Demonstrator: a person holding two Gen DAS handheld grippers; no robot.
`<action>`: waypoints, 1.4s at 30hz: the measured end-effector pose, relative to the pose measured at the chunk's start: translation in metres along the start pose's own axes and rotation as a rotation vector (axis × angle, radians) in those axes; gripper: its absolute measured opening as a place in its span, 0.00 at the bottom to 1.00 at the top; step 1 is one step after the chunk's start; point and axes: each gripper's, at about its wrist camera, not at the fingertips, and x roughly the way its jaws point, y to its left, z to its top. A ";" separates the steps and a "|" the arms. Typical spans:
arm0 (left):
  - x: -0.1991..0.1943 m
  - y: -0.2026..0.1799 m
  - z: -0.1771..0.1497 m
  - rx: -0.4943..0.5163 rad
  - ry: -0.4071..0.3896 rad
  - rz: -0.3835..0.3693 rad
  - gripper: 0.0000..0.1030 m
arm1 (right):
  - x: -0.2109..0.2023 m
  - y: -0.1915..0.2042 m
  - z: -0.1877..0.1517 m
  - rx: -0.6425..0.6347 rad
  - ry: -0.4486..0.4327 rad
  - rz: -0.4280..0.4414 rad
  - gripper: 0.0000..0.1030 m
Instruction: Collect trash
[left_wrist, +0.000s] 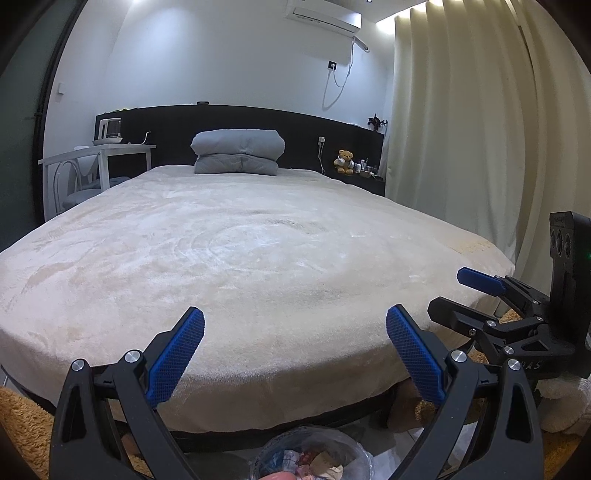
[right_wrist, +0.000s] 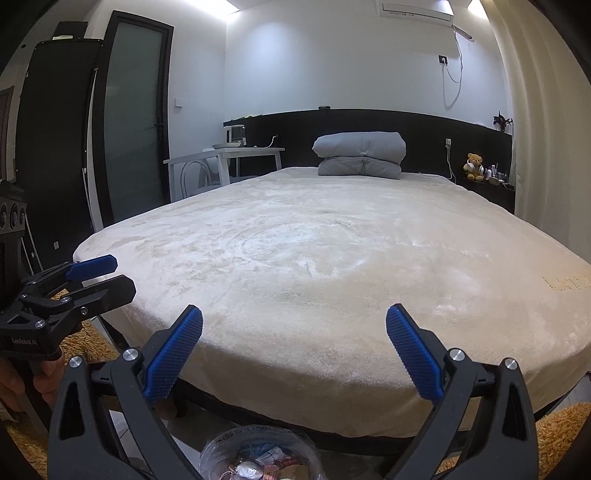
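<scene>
Left wrist view: both claws, left claw (left_wrist: 295, 328) and right claw (right_wrist: 294, 326), released over cream bed (left_wrist: 240, 251).

Clear-lined bin (right_wrist: 258, 454) of crumpled trash (right_wrist: 255, 467) at bed foot

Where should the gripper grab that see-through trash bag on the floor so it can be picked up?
Probably the bag's open rim. The clear trash bag sits on the floor at the foot of the bed, mouth up, full of wrappers. Coming from above, one finger inside and one outside the thin plastic edge, looks best for the open right gripper.
</scene>
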 end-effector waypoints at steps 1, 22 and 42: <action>0.000 0.000 0.000 0.000 -0.002 0.002 0.94 | 0.001 0.000 0.000 -0.002 -0.001 -0.001 0.95; -0.005 0.001 0.000 -0.005 -0.019 0.011 0.94 | 0.001 0.000 0.000 -0.002 -0.022 -0.007 0.95; -0.005 0.001 0.001 -0.003 -0.021 0.016 0.94 | -0.004 -0.001 0.000 -0.005 -0.025 -0.008 0.95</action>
